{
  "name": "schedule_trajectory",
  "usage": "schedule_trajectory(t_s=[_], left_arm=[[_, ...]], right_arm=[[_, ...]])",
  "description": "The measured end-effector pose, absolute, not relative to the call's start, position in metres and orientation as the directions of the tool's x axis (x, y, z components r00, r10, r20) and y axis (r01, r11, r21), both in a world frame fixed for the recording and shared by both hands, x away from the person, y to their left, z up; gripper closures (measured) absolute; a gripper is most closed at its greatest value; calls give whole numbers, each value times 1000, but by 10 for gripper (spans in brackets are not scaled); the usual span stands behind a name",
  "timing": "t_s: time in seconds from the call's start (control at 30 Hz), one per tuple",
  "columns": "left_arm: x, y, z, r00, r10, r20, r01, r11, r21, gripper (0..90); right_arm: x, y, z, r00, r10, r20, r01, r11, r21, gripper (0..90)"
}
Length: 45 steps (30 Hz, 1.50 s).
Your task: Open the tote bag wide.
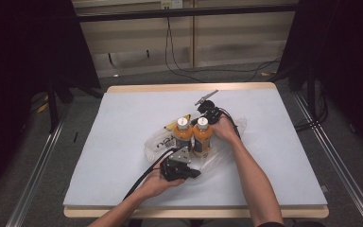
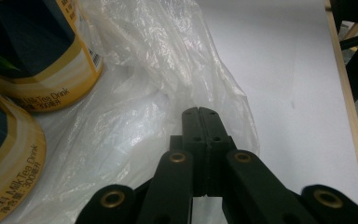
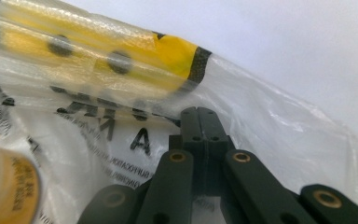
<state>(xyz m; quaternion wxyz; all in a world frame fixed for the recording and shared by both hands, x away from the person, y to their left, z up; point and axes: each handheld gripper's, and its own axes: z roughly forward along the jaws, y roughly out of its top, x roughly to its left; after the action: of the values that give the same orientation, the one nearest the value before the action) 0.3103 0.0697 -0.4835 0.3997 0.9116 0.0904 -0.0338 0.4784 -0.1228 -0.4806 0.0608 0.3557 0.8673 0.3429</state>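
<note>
A: Where are the bottles?

B: Two milk tea bottles (image 1: 194,137) stand upright, touching side by side, on a clear plastic bag (image 1: 157,143) near the middle of the white table (image 1: 123,123). A yellow packet (image 3: 98,60) lies inside the bag.

A: And the grippers?

B: The left gripper (image 2: 199,112) sits at the bag's near edge, jaws pressed together over the film; whether they pinch it, I cannot tell. The right gripper (image 3: 199,111) is beyond the bottles, jaws likewise closed against the plastic.

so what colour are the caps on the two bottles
White caps on both orange bottles, clearest in the high view.
</note>
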Motion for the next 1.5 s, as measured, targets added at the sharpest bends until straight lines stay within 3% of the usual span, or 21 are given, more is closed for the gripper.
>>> schedule_trajectory(t_s=[0.7,0.97,1.3,1.33,1.4,1.5], left_arm=[[302,68,-483,984,111,-138,176,-663,728,900],[304,79,-472,972,152,-180,235,-561,794,897],[308,97,-449,963,230,-139,237,-481,844,718],[309,100,-448,961,239,-136,238,-473,848,689],[310,105,-446,956,261,-130,245,-476,845,618],[309,114,-446,944,306,-123,261,-468,844,483]], right_arm=[[496,-111,-479,-668,741,77,607,482,632,900],[473,-132,-469,-674,718,174,595,388,704,900],[432,-168,-429,-678,718,159,526,322,787,900],[428,-171,-427,-678,719,152,520,324,791,883],[418,-178,-424,-667,734,133,515,324,794,764],[401,-189,-419,-655,749,105,496,321,807,691]])
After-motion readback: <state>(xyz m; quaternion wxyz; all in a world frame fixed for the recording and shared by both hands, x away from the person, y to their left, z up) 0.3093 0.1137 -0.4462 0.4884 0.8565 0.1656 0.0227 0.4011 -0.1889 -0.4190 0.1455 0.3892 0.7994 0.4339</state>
